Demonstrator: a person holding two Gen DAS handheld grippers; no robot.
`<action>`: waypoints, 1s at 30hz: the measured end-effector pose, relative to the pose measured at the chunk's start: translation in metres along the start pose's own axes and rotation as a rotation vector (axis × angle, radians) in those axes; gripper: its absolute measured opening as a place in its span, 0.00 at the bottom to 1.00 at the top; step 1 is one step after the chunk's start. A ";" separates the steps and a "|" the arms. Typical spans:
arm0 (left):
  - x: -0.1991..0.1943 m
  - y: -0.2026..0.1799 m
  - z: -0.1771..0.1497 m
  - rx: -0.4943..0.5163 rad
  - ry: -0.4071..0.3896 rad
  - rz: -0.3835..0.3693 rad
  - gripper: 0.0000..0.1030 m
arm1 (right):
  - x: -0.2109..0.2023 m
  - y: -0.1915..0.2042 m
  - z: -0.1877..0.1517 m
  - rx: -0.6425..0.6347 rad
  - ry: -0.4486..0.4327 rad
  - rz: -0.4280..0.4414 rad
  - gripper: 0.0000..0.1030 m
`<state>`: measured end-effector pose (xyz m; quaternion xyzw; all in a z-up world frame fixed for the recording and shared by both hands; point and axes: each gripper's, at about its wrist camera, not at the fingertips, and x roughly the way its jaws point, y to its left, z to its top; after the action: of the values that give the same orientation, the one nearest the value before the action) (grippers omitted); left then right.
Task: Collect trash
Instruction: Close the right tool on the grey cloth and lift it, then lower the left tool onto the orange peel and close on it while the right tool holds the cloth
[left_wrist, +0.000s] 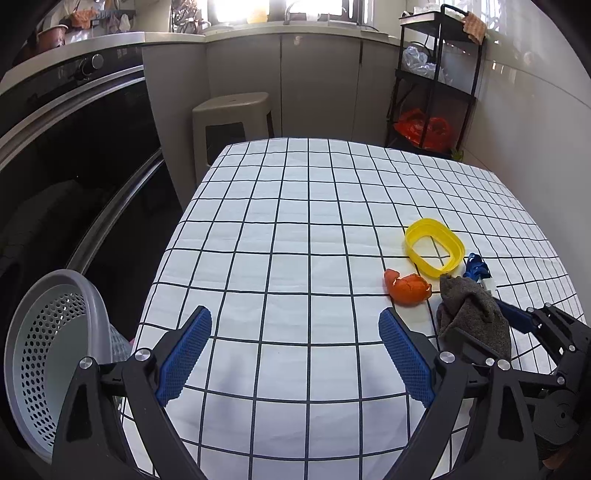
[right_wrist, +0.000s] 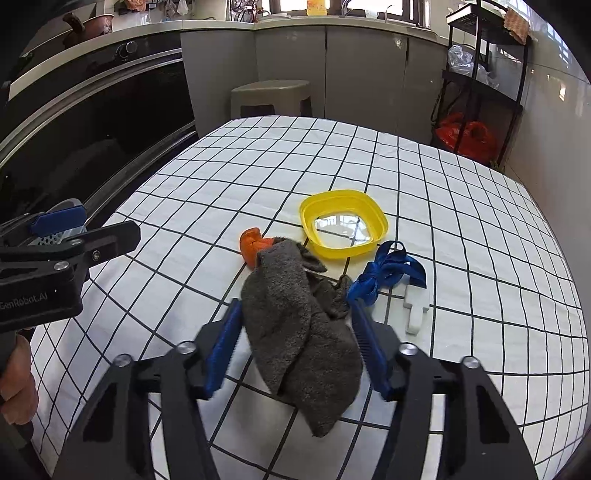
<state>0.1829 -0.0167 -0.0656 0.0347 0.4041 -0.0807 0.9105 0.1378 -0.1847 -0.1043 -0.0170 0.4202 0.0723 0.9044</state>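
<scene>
Grey cloth (right_wrist: 306, 339) lies crumpled on the desk (right_wrist: 461, 221), between the right claw (right_wrist: 295, 325) pads, which are not visibly pinching it. Judged soft, light, limp: take the bunched middle. Left claw (left_wrist: 295, 332) spread, empty.

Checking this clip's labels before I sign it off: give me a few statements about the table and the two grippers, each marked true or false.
1. The grey terry cloth lies between the right gripper's blue pads. True.
2. The left gripper is clamped on the orange peel. False: it is open over bare checked tablecloth, nothing between its pads.
3. The yellow plastic dish stands on the table beyond the peel. True.
4. The blue ribbon lies inside the yellow dish. False: it lies on the cloth beside the dish.
5. The perforated grey basket sits in the middle of the table. False: it is off the table's left edge.
</scene>
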 end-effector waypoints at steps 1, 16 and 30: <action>0.000 0.000 0.000 0.000 0.001 -0.002 0.87 | -0.001 0.001 -0.001 0.001 -0.003 0.004 0.51; 0.000 -0.021 -0.004 0.037 0.007 -0.035 0.87 | -0.061 -0.043 -0.003 0.191 -0.132 0.108 0.35; 0.010 -0.051 -0.007 0.071 0.029 -0.055 0.87 | -0.102 -0.103 -0.016 0.365 -0.213 0.147 0.35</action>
<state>0.1760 -0.0675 -0.0778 0.0573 0.4148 -0.1195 0.9002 0.0758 -0.3001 -0.0394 0.1855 0.3286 0.0621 0.9240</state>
